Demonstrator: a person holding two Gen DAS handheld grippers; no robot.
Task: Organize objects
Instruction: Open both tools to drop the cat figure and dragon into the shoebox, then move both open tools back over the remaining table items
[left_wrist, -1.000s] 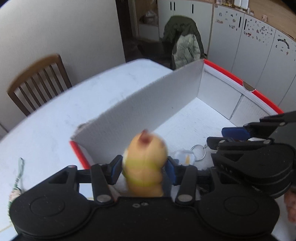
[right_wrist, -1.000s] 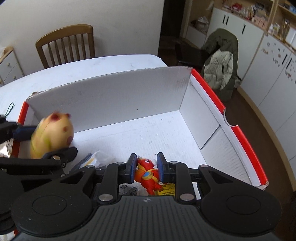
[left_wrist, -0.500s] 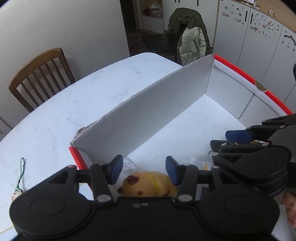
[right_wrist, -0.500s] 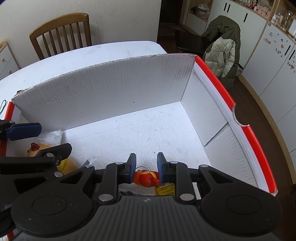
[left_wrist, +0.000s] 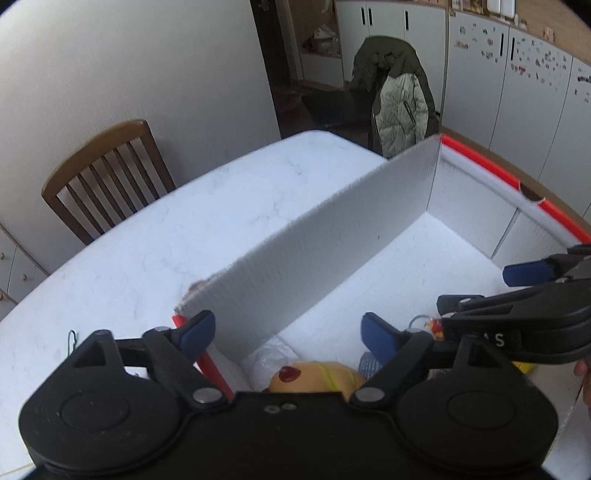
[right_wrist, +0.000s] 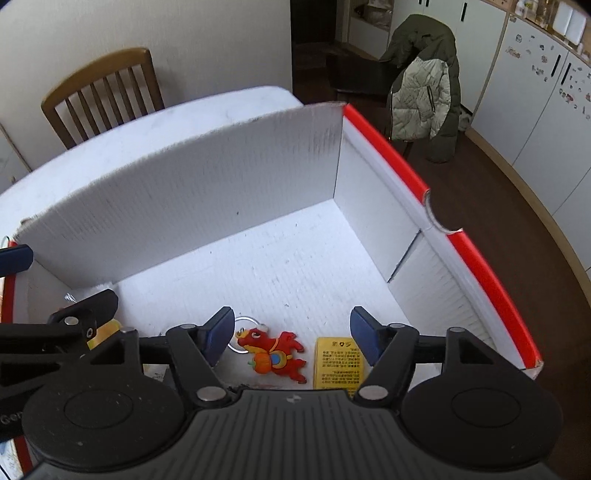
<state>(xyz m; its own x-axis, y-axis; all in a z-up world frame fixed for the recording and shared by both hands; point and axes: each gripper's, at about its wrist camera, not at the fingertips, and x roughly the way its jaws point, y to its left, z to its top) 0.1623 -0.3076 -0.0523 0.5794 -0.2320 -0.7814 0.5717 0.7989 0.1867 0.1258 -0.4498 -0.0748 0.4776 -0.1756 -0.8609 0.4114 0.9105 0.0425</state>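
Yellow plush toy (left_wrist: 317, 373): lies on the box floor in the near left corner, right under your left tongs; only its top shows, the rest is cut off by the tong body.
Red horse keychain (right_wrist: 275, 352): flat on the box floor between the spread fingers of your right tongs, touching neither; its ring (right_wrist: 240, 334) sits just beside the left fingertip.
Yellow card (right_wrist: 338, 363): flat just right of the keychain; its near edge is hidden under the tong body; the print is too small to read.
Clear wrapper (left_wrist: 271, 356): crumpled beside the plush; hard to make out.
Left tongs (left_wrist: 286, 330): released, fingers wide apart, nothing between them; the left finger hangs over the box's red rim.
Right tongs (right_wrist: 291, 326): released, fingers wide apart above the keychain.
Box (right_wrist: 388, 155): white inside, red rim; the tall back flap stands upright; the far half of the floor is bare, so you have room there.
Counter (left_wrist: 155, 240): white, bare beyond the flap; a small green cord (left_wrist: 72, 339) lies near its left edge.
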